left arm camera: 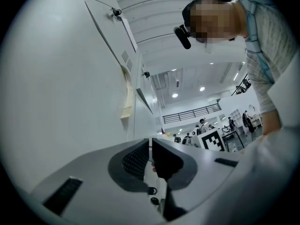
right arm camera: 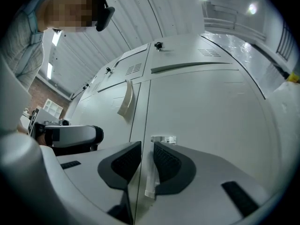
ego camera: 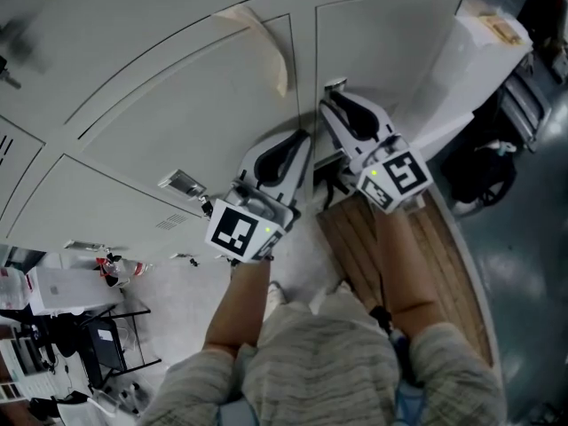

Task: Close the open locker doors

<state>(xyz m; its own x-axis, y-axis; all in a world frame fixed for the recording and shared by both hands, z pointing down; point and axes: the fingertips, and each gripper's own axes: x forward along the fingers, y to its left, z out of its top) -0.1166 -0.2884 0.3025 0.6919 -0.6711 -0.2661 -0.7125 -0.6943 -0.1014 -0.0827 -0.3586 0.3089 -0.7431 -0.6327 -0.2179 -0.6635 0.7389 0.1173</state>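
Dead ahead we've got nothing but locker doors (ego camera: 177, 114), so no going forward. A latch (right arm camera: 164, 139) and a curled paper flap (ego camera: 266, 47) stick out of them. A cluttered rack (ego camera: 89, 327) crowds our left and a dark bag (ego camera: 484, 180) our right, with floor (ego camera: 532, 309) free beyond it.

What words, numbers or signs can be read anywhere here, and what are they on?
No text here can be read.
left claw's cube: a black-and-white square pattern, not letters.
right claw's cube: the same kind of pattern.
box label: too blurred to read.
paper flap on the locker door: no print shows.
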